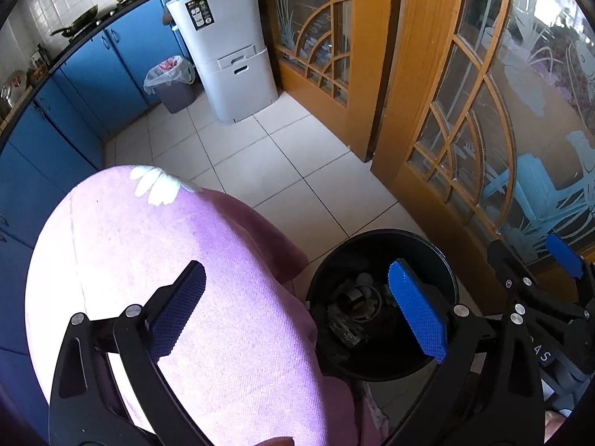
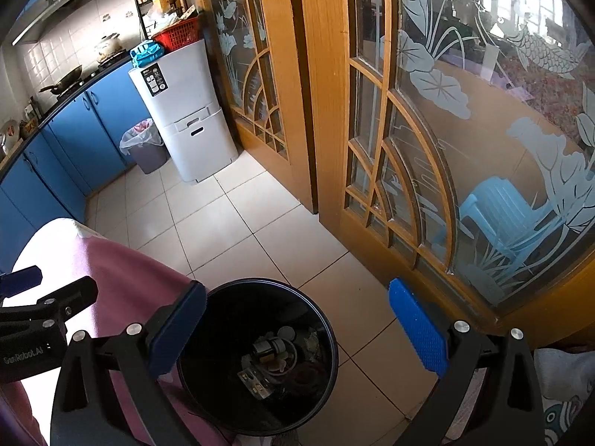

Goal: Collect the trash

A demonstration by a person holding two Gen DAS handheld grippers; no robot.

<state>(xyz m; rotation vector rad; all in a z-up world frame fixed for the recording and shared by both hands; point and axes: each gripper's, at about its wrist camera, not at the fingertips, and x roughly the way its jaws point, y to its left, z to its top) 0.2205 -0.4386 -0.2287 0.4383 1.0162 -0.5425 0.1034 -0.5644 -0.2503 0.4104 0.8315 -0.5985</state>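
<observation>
A black round trash bin (image 1: 438, 256) (image 2: 319, 308) stands on the tiled floor beside a table draped in a pink cloth (image 1: 178, 245) (image 2: 122, 271). Several pieces of trash (image 1: 353, 304) (image 2: 271, 356) lie at the bin's bottom, among them a small dark cylinder and a flat wrapper. My left gripper (image 1: 297, 304) hovers open over the cloth's edge and the bin, with nothing between its blue pads. Above the bin, my right gripper (image 2: 297, 327) stands open and empty too. It also shows at the right edge of the left wrist view (image 1: 535, 260).
Wooden doors with etched glass (image 1: 483, 111) (image 2: 427, 130) close off the right side. A white cabinet (image 1: 230, 48) (image 2: 186, 111) and a lined grey bin (image 1: 173, 83) (image 2: 145, 145) stand at the back by blue kitchen cupboards (image 1: 85, 85) (image 2: 70, 130). Tiled floor (image 1: 260, 156) (image 2: 238, 223) lies between.
</observation>
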